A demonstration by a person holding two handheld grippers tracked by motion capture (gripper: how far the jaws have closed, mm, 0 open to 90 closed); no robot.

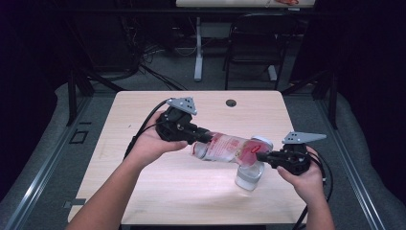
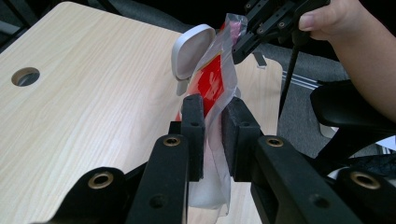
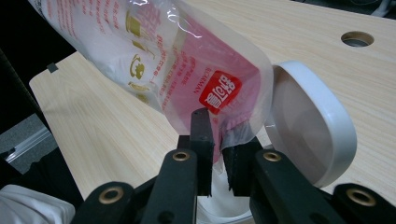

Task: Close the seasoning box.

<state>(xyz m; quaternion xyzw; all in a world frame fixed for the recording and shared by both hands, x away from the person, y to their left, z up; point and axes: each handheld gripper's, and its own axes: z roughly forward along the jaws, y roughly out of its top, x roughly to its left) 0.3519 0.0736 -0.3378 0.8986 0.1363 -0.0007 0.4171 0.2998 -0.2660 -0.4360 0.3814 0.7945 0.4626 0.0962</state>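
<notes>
We held a clear plastic bag (image 1: pixel 229 147) with red print between our two grippers, stretched above the light wooden worktop (image 1: pixel 143 177). Our left gripper (image 1: pixel 203 136) had its jaws clamped on one end of the bag; in the left gripper view the black pads (image 2: pixel 194 121) pressed the thin film flat between them, and the bag (image 2: pixel 217 84) ran away from them toward the other gripper (image 2: pixel 247 39). Our right gripper (image 1: pixel 261 155) had its jaws clamped on the opposite end, where the right gripper view showed the crumpled corner of the bag (image 3: pixel 187 74) pinched between the pads (image 3: pixel 201 135). The bag hung tilted, its left end higher and its right end lower, with white contents visible through the film. The lower end sat over a white-rimmed container (image 1: pixel 250 175) that stood on the worktop near its right front. The container's hinged lid (image 1: pixel 261 142) stood open just behind the bag; in the right gripper view this lid (image 3: pixel 322 140) rose just beside the jaws, and the container's white rim (image 3: pixel 224 207) showed below them. A round cable hole (image 1: pixel 231 102) lay near the worktop's far edge, well apart from the bag.
</notes>
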